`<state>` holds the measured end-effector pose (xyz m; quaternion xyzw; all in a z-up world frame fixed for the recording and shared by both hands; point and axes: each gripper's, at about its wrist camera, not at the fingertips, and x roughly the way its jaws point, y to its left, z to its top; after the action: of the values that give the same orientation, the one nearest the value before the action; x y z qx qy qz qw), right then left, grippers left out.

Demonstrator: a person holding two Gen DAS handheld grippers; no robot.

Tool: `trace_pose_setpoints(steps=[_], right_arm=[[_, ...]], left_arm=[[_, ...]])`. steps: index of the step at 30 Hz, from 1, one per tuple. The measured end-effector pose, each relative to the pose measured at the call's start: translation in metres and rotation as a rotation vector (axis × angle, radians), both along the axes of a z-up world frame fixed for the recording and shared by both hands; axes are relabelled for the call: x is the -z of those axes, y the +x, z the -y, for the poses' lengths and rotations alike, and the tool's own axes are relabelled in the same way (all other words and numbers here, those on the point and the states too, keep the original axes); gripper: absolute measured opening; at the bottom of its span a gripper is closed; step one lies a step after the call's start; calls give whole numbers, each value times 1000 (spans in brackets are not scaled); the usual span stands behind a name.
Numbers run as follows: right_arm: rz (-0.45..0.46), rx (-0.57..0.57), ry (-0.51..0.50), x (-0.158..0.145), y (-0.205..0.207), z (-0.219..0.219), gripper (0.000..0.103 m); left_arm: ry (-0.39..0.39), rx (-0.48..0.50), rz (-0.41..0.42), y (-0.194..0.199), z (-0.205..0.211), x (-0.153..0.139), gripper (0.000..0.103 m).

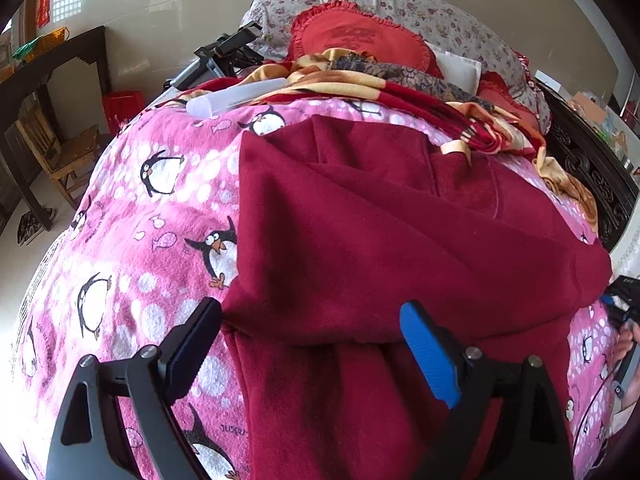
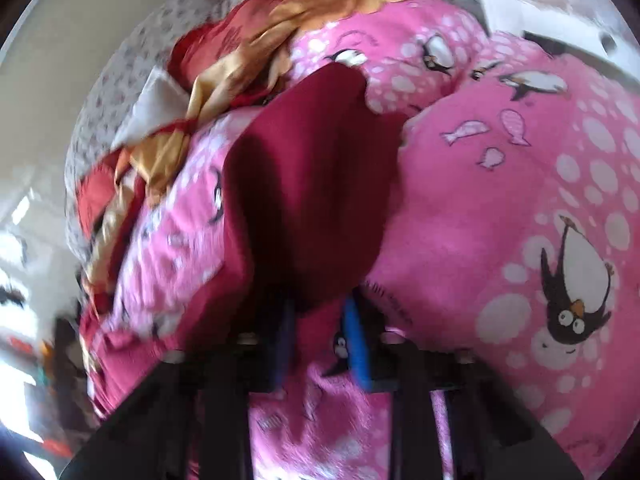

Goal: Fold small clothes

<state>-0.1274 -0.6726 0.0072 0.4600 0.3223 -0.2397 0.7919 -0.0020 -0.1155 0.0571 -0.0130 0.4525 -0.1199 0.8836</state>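
A dark red fleece garment (image 1: 380,232) lies spread on the pink penguin blanket (image 1: 152,216), partly folded over itself. My left gripper (image 1: 310,320) is open above the garment's near left edge, with nothing between its fingers. The right wrist view is blurred. There my right gripper (image 2: 320,312) is shut on a hanging fold of the dark red garment (image 2: 312,192), held above the pink blanket (image 2: 500,208). The right gripper also shows at the right edge of the left wrist view (image 1: 622,312).
A heap of red and gold bedding (image 1: 400,80), a red heart cushion (image 1: 360,40) and floral pillows (image 1: 440,12) lie at the bed's far end. A clear plastic tube (image 1: 236,98) rests near them. A wooden chair (image 1: 60,148) and dark table (image 1: 44,64) stand left. A carved headboard (image 1: 592,172) is right.
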Motion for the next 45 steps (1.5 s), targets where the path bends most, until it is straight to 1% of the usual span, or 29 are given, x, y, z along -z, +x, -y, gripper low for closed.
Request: trace_pose_setpoints(steps=[2, 4, 6, 8, 10, 12, 15, 16, 18, 21, 22, 24, 26, 27, 28, 29, 30, 31, 32, 33, 34, 36, 37, 39, 41, 42, 43, 44, 45], right_arm=[[36, 17, -76, -22, -12, -4, 0], [67, 36, -156, -51, -33, -8, 0], [84, 48, -180, -69, -50, -10, 0], [73, 56, -206, -82, -65, -15, 0], [31, 49, -202, -79, -72, -18, 0], [-23, 33, -187, -62, -71, -18, 0], [-70, 26, -148, -39, -75, -10, 0], [-74, 46, -111, -30, -81, -3, 0], [-85, 90, -84, -22, -88, 7, 8], [-67, 79, -102, -23, -87, 15, 10], [-76, 62, -119, -23, -83, 17, 15], [-106, 47, -132, -18, -74, 25, 16], [-64, 59, -97, -12, -70, 33, 17], [-48, 47, -96, -9, -67, 37, 19], [-64, 36, -109, -10, -64, 36, 18], [-66, 37, -120, -14, -64, 35, 14], [-40, 39, -125, -21, -66, 31, 0], [21, 40, -142, -36, -72, 23, 0], [49, 37, -172, -48, -73, 15, 0], [86, 20, -218, -66, -74, 3, 0], [114, 0, -243, -78, -72, -8, 0], [162, -65, -263, -96, -63, -31, 0], [189, -131, -277, -107, -52, -51, 0], [212, -238, -306, -118, -33, -85, 0], [223, -390, -324, -120, -4, -135, 0], [224, -477, -334, -117, 12, -164, 0], [220, -523, -337, -112, 21, -181, 0], [201, -607, -327, -101, 36, -209, 0], [169, -690, -301, -88, 48, -230, 3]], left_arm=[[2, 7, 12, -1, 1, -3, 94], [-5, 12, 17, -1, 2, -7, 93], [-23, 14, 25, -2, 3, -11, 94], [-38, 12, 32, -3, 3, -13, 94], [-46, 13, 27, -3, 4, -14, 93], [-46, 24, 18, -5, 8, -12, 93], [-28, 42, 22, -9, 12, -12, 93], [-23, 45, 24, -10, 13, -12, 94], [-13, 47, 24, -11, 15, -12, 94], [-11, 41, 25, -11, 15, -12, 94], [-15, 36, 21, -10, 15, -12, 94], [-21, 35, 17, -9, 16, -13, 93], [-19, 39, 25, -11, 17, -15, 93], [-14, 44, 26, -11, 19, -15, 93], [-11, 50, 27, -11, 20, -16, 94], [-9, 54, 30, -11, 20, -17, 94], [-7, 55, 36, -12, 20, -18, 94], [-7, 54, 38, -11, 20, -19, 93], [-10, 51, 40, -11, 19, -20, 94], [-17, 47, 41, -10, 18, -21, 93], [-26, 43, 41, -9, 17, -22, 93], [-50, 27, 44, -7, 13, -25, 94], [-57, 21, 44, -6, 12, -26, 94], [-78, 9, 39, -4, 9, -27, 93], [-95, 5, 33, -3, 8, -28, 93], [-102, 5, 31, -3, 8, -29, 93], [-108, 7, 30, -3, 8, -29, 93], [-110, 10, 27, -4, 9, -29, 93], [-112, 17, 24, -4, 10, -29, 93]])
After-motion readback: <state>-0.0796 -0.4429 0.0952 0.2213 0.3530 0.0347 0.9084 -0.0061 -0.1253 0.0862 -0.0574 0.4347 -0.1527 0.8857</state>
